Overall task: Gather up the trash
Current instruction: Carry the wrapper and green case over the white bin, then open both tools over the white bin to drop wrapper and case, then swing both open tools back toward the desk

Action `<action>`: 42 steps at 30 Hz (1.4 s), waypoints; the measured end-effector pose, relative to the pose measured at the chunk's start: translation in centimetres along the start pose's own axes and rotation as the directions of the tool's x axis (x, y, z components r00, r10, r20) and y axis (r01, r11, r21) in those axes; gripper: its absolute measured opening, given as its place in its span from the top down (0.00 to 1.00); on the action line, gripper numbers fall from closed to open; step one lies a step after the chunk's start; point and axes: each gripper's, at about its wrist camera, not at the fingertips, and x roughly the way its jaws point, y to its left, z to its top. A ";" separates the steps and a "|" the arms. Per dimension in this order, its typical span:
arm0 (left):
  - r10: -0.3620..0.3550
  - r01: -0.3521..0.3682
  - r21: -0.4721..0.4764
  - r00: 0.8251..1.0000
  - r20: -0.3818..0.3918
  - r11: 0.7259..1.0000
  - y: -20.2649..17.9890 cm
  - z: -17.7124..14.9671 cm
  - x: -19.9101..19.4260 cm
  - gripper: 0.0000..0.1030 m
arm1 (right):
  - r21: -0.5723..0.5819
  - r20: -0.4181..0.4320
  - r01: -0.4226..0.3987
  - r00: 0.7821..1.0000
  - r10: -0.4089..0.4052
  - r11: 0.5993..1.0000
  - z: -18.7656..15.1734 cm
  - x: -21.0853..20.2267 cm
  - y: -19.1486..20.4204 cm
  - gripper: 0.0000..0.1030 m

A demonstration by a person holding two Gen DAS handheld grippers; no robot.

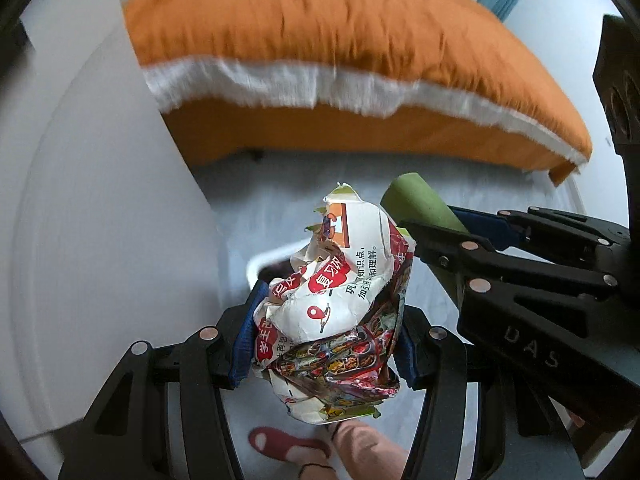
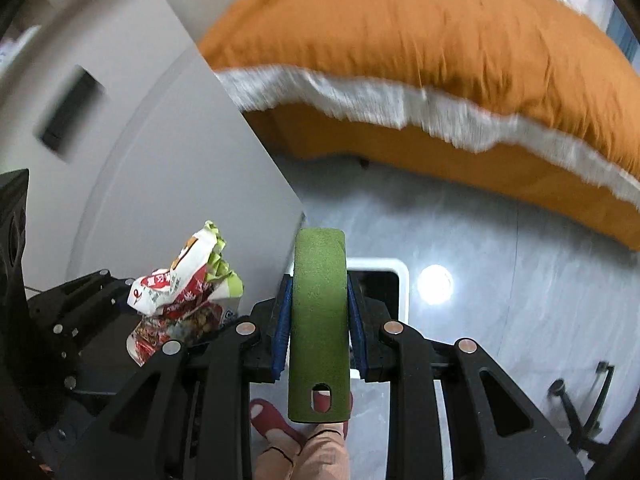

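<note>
Blue pads (image 1: 245, 332) line the fingers of the left gripper (image 1: 326, 340), and they press from both sides on a crumpled printed wrapper (image 1: 340, 304), white and red with food pictures and Chinese characters, which bulges up and forward out of the grip. In the right wrist view the same kind of blue pads (image 2: 281, 328) clamp a flat green strip (image 2: 319, 320) with rounded ends and a small slot near its lower end; the right gripper (image 2: 319, 330) holds it narrowly, edge-on between the jaws, so that it runs along the fingers toward the camera and away from it. Both grippers hang side by side and point steeply downward: the left view catches the right gripper (image 1: 476, 236) coming in from the right edge with the green strip (image 1: 420, 204) sticking out past its tips, and the right view catches the wrapper (image 2: 184, 284) at the left, just beside the strip. Directly under the jaws sits a white-rimmed bin (image 2: 394, 280) with a dark opening, standing on a pale grey glossy floor (image 2: 500, 264) that carries a bright reflected light spot. Below, a red slipper (image 2: 272, 420) and a leg in pale trousers (image 2: 316, 456) show at the bottom edge. A white cabinet side (image 2: 180, 152) rises to the left, and beyond the bin a bed with an orange cover (image 2: 420, 32) and a white fringe spans the background, blurred.
</note>
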 end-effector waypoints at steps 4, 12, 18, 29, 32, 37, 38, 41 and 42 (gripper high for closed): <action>-0.011 0.010 -0.012 0.998 -0.058 1.000 0.7 -1.8 6.3 0.46 | 0.020 -0.062 0.016 0.998 -0.015 1.000 -2.0 6.5 -2.1 0.73; 0.012 -0.011 0.004 0.989 -0.145 1.000 1.8 -5.1 16.3 0.05 | 0.028 -0.157 0.029 0.987 -0.024 0.999 -5.2 15.3 -5.3 0.05; 0.021 -0.021 0.003 0.989 -0.144 1.000 1.7 -6.2 17.9 0.05 | 0.000 -0.184 0.070 0.981 -0.069 0.998 -6.2 17.1 -6.0 0.05; 0.030 -0.030 -0.006 0.997 -0.067 1.000 0.4 -4.2 10.8 0.05 | -0.006 -0.111 0.070 0.991 -0.070 0.998 -3.9 10.7 -4.6 0.05; 0.028 -0.028 -0.016 0.999 -0.018 0.999 -0.2 -3.0 7.1 0.05 | -0.003 -0.063 0.062 0.996 -0.062 0.998 -2.7 6.6 -3.9 0.05; 0.024 -0.022 -0.025 0.998 0.057 0.999 -1.6 -1.3 0.4 0.05 | 0.002 0.022 0.055 0.998 -0.055 0.999 -0.8 -0.4 -2.8 0.05; 0.027 -0.025 -0.023 0.997 0.077 0.999 -1.9 -1.0 -1.1 0.05 | 0.003 0.042 0.054 0.998 -0.054 0.999 -0.5 -2.0 -2.6 0.05; 0.043 -0.042 -0.012 0.992 0.118 0.999 -2.5 -0.2 -4.4 0.05 | 0.002 0.091 0.045 0.995 -0.045 0.999 0.4 -5.6 -1.6 0.05; 0.051 -0.051 -0.009 0.990 0.132 0.999 -2.7 0.1 -5.8 0.05 | -0.002 0.110 0.043 0.993 -0.042 0.999 0.7 -7.0 -1.2 0.05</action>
